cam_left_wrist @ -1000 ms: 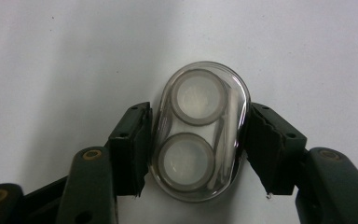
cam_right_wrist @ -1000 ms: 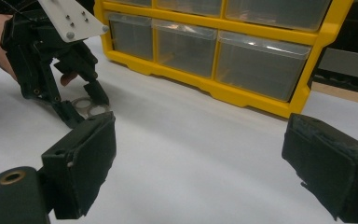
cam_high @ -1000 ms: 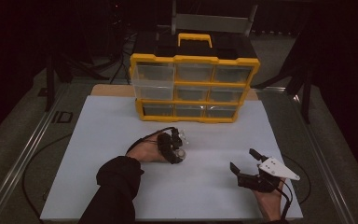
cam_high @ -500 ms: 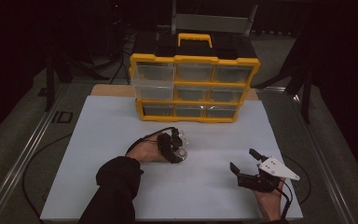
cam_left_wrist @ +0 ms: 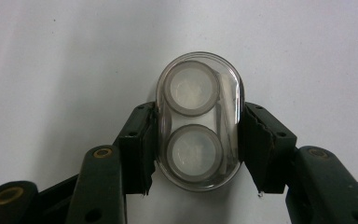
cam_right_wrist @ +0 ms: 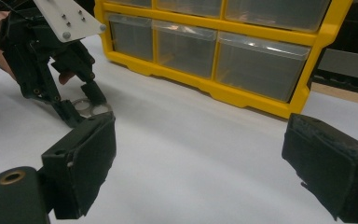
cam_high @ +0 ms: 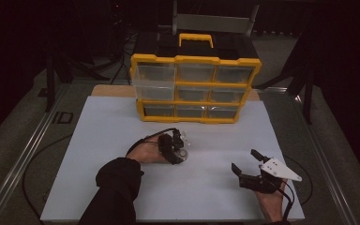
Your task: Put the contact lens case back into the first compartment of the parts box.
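Right, from the high view the left gripper (cam_high: 182,146) sits near the middle of the white bench (cam_high: 103,140), jaws pointing down at a small clear oval plastic case (cam_high: 183,153) lying flat on the surface. A dark sleeve (cam_high: 115,187) runs in from the bottom edge behind it. Off to the right, well apart, the right gripper (cam_high: 246,161) rests low near the bench's front edge, grey three-cornered plate (cam_high: 279,169) on top, jaws spread wide with nothing between them. At the back of the bench stands a yellow plastic organiser cabinet with clear drawers (cam_high: 196,89), black-and-yellow handle on top.

Over to the left gripper view now: the clear oval case (cam_left_wrist: 199,121) lies between the two black jaws, two round grey-rimmed wells stacked one above the other inside it. Both pads are pressed against its long sides, so the left gripper (cam_left_wrist: 196,149) is clamped on the case, having closed in a touch further just now, and the case lies on the white bench (cam_left_wrist: 51,56).

And the right gripper view: the right gripper (cam_right_wrist: 198,158) stands wide open over bare bench (cam_right_wrist: 191,140), empty. Ahead on the left the left gripper (cam_right_wrist: 81,105) stands over the case (cam_right_wrist: 91,108), and the yellow cabinet (cam_right_wrist: 223,88) runs across the top.
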`<state>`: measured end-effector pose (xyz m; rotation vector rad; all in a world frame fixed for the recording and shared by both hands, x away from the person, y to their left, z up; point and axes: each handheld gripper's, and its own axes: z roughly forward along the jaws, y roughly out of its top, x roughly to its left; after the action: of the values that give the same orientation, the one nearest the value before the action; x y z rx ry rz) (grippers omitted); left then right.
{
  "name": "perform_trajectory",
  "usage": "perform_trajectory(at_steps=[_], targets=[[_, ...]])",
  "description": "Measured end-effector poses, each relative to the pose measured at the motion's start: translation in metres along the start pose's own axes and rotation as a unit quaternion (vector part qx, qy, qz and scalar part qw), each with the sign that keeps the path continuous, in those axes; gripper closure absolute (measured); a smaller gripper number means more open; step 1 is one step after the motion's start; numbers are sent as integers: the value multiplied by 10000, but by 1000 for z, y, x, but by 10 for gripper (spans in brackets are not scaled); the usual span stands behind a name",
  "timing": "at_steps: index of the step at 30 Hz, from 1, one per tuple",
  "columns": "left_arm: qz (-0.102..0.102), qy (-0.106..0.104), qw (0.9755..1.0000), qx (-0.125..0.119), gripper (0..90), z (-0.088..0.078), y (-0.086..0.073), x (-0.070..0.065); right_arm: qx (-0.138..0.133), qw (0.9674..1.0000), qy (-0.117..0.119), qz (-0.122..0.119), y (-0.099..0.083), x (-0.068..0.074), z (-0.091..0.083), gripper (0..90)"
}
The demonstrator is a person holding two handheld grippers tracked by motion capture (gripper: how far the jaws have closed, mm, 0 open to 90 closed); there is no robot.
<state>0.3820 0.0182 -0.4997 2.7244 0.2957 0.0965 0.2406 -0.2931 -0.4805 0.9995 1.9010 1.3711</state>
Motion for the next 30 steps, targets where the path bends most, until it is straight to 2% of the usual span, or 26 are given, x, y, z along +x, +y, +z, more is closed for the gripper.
perform_trajectory(at_steps=[5, 10, 15, 30], targets=[[96, 61, 9999, 16, 496, -4, 0, -1, -6, 10000, 5, -3, 0, 0, 0, 98], [19, 73, 9999, -113, 497, -9, 0, -4, -20, 10000, 5, -3, 0, 0, 0, 98], [145, 138, 9996, -197, 497, -16, 0, -10, -30, 10000, 7, 1, 0, 0, 0, 98], [114, 201, 9989, -413, 497, -36, -4, -11, -33, 10000, 19, 1, 0, 0, -1, 98]])
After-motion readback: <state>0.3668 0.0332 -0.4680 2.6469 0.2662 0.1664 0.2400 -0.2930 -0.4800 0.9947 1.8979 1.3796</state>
